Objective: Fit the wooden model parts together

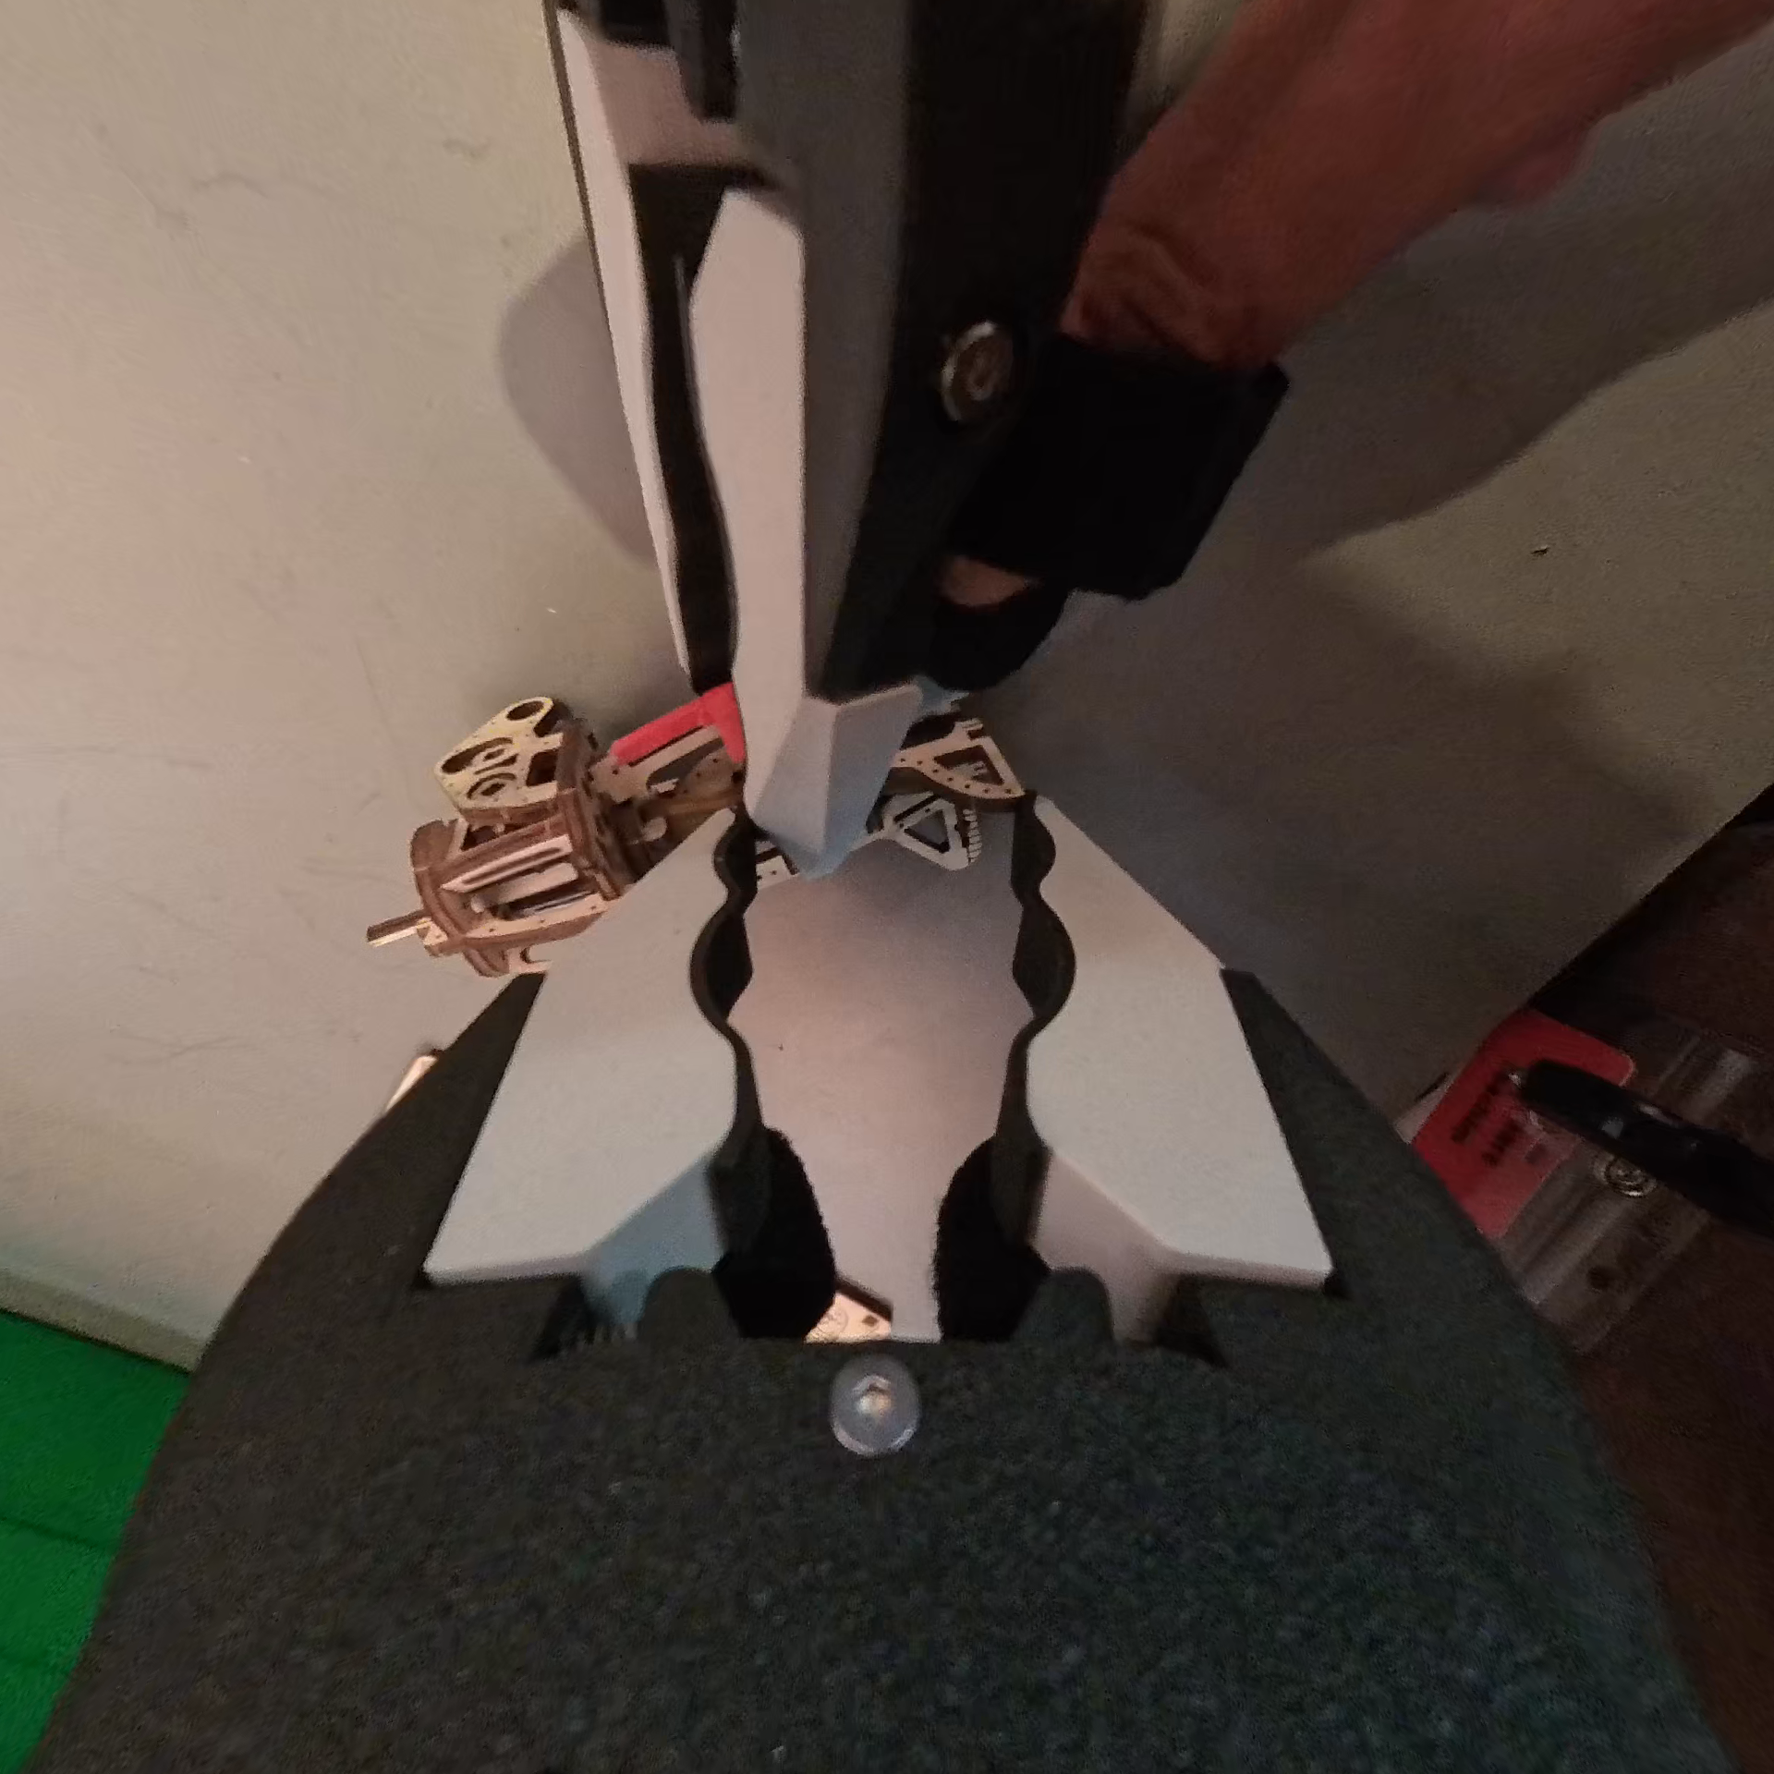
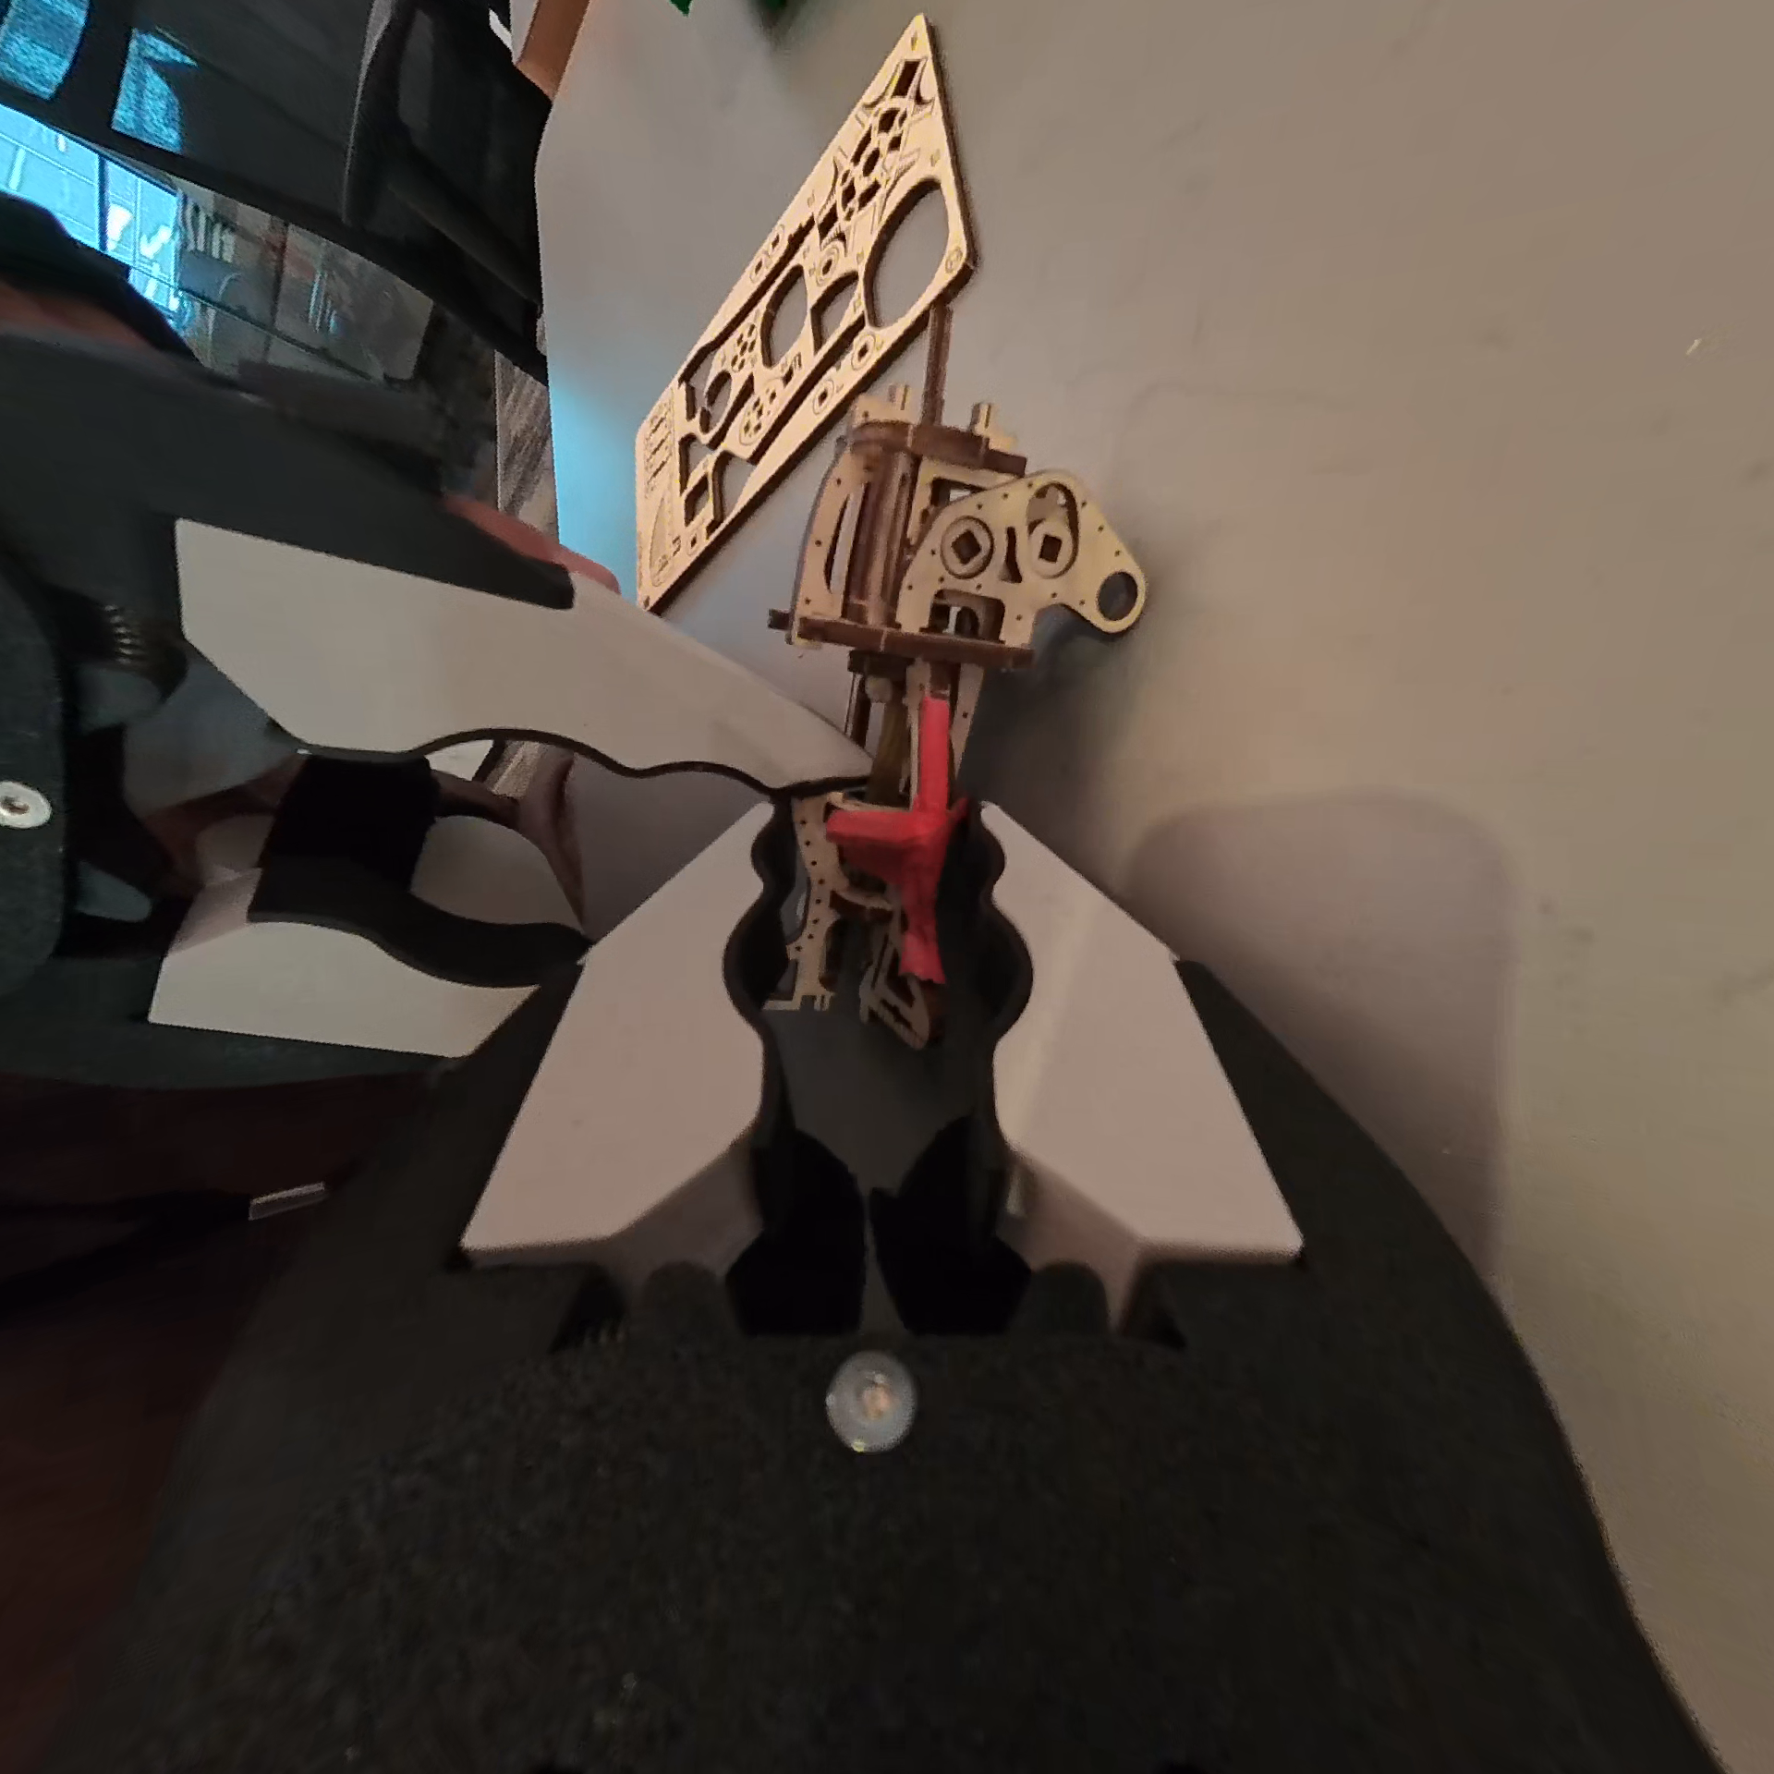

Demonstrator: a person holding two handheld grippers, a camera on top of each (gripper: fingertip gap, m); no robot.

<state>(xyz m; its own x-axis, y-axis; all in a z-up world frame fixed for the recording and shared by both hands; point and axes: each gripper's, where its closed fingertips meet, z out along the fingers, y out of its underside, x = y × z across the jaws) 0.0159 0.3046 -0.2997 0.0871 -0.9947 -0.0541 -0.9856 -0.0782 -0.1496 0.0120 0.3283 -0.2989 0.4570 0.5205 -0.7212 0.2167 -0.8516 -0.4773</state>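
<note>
The wooden model (image 1: pixel 518 845) is a half-built laser-cut assembly with red parts (image 1: pixel 672 734), held above the white table. In the left wrist view my left gripper (image 1: pixel 883 830) has its tips on either side of the model's flat perforated end, and appears shut on it. My right gripper (image 1: pixel 816 816) comes down from above and pinches the model's middle. In the right wrist view the model (image 2: pixel 989 557) stands upright, its lower end with the red parts (image 2: pixel 902 835) between the jaws of my right gripper (image 2: pixel 874 845). My left gripper (image 2: pixel 835 778) reaches in from the left.
A wooden parts sheet (image 2: pixel 816 336) with several cut-outs lies on the white table (image 2: pixel 1344 384) behind the model. A green mat (image 1: pixel 58 1421) is at the table's near-left edge. A red box (image 1: pixel 1517 1123) sits below to the right. A hand (image 1: pixel 1344 192) holds the right gripper.
</note>
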